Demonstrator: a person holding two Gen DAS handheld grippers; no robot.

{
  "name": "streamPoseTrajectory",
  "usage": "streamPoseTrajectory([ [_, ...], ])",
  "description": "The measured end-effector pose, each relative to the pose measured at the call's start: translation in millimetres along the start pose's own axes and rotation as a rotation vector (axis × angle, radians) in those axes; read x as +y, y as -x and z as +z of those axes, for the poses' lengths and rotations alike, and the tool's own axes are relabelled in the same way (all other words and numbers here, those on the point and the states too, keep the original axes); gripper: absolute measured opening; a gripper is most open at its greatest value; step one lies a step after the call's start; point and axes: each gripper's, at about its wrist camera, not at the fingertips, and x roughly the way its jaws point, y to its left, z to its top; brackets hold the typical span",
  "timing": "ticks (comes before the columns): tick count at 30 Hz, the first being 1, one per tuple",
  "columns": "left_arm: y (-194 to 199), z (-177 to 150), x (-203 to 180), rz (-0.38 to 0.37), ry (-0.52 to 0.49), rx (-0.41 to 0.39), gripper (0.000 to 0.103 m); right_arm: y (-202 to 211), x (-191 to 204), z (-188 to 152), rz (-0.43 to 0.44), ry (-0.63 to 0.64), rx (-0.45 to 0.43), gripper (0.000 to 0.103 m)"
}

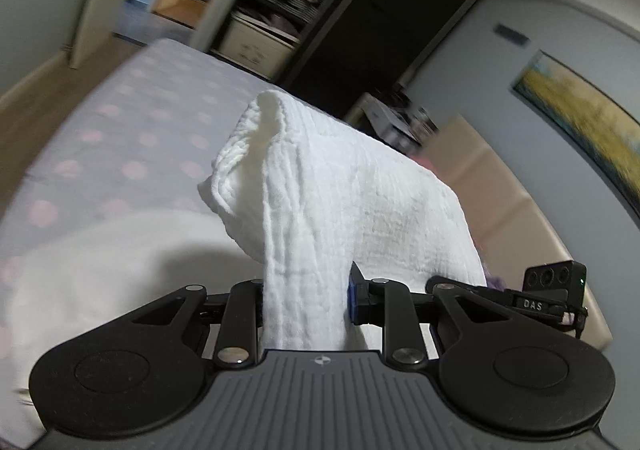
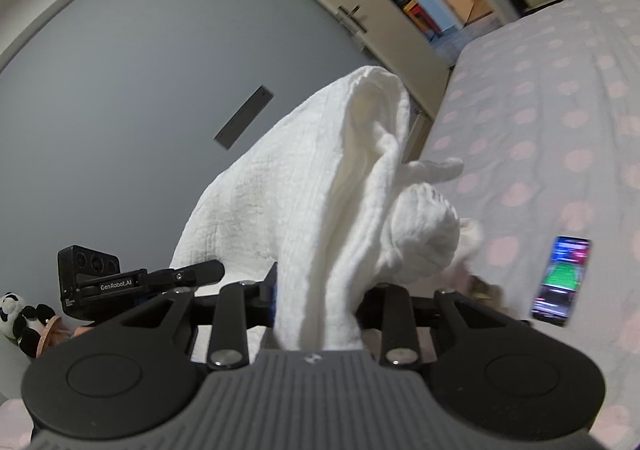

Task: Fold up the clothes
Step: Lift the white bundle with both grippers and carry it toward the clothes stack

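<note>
White crinkled cotton garment (image 1: 344, 186) hangs lifted above the bed (image 1: 132, 122), held at two places. It stretches between the two tools, its long axis running from one to the other, with bunched ends drooping ahead of each and more of the cloth resting pale on the bed below in the left wrist view. The bed wears a lilac sheet with pink dots. A yellow painting (image 1: 588, 118) hangs on the grey wall at the right of that view. The left tool (image 1: 308, 302) is clamped on a gathered band of the fabric, its jaws close together with the cloth filling the gap. The right tool (image 2: 316, 302) pinches another thick fold of the garment (image 2: 320, 186) the same way. A black module beside it reads "GenRobot.AI" (image 2: 116, 284); the matching one in the left wrist view reads "DAS" (image 1: 534, 305). A lit phone (image 2: 560, 280) lies on the sheet (image 2: 540, 122), and a panda toy (image 2: 20, 320) sits at the lower left edge.
</note>
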Motion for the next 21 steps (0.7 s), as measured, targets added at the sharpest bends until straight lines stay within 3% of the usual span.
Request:
streamPoseTrajectory([
  [9,27.1,16.4,70.6,0.049,0.073,-0.033,0.022,-85.6,21.5,17.3,0.006,-0.01,0.087,0.033],
  [14,29.2,22.5,106.6,0.048,0.098,-0.03,0.022,-107.0,30.0,16.3,0.0,-0.015,0.115,0.034],
  [21,9.7,21.0,134.0,0.04,0.124,0.0,0.022,-128.4,3.4,7.9,-0.033,-0.075,0.159,0.034],
])
